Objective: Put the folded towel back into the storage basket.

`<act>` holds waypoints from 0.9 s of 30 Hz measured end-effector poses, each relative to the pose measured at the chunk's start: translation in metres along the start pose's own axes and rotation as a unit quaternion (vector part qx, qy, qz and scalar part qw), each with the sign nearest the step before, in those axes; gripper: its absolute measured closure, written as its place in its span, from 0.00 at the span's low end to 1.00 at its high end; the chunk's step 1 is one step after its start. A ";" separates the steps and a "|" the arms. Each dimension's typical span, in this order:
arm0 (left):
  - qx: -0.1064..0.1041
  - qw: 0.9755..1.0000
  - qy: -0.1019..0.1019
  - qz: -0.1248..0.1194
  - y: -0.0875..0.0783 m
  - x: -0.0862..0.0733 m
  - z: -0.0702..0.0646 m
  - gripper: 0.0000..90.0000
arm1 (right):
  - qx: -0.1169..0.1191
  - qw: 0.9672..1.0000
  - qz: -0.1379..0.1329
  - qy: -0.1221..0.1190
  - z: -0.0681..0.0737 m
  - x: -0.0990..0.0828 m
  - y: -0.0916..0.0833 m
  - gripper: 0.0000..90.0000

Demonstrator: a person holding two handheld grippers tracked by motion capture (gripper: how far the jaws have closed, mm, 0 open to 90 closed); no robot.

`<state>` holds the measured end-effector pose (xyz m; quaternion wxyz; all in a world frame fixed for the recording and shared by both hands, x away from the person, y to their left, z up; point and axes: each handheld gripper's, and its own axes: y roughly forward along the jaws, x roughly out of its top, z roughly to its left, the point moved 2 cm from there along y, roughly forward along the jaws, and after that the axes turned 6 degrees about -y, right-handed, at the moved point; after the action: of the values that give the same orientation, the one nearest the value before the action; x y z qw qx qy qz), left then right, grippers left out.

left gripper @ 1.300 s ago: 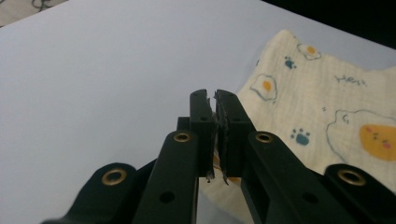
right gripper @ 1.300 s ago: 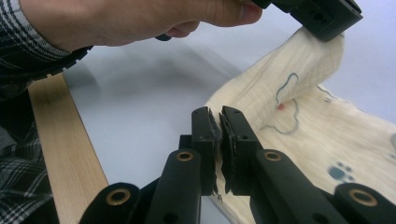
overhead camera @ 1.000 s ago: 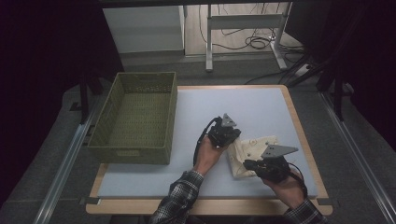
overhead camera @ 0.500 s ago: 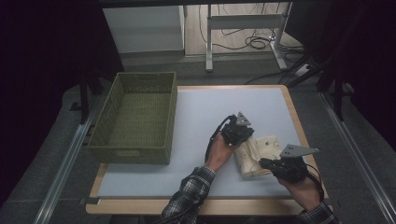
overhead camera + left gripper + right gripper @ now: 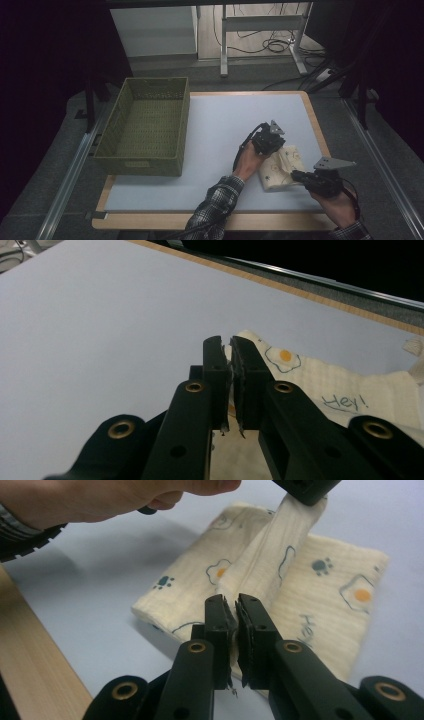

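I see the folded cloth [image 5: 282, 167] lying on the desk [image 5: 220, 125], well to the right of the green basket [image 5: 145, 125]. My left hand-held gripper [image 5: 272, 145] is clamped on the cloth's far edge, my right hand-held gripper [image 5: 300, 176] pinches its near edge, and a strip of fabric is stretched taut between them.

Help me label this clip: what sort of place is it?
Probably a lab or workshop recording station, not a home: a framed work table in a dim room, loose cables on the floor, a metal stand behind, and a woven basket beside a printed cloth.
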<state>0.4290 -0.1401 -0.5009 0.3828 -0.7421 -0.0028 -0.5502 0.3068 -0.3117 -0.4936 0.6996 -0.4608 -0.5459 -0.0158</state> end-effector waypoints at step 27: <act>0.023 0.999 -0.021 -0.011 -0.028 -0.021 0.015 0.42 | -0.078 0.996 0.004 0.030 -0.032 -0.017 -0.031 0.74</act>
<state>0.4213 -0.1033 -0.5037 0.3935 -0.7441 -0.0319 -0.5389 0.3077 -0.3585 -0.4871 0.6772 -0.5156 -0.5203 -0.0695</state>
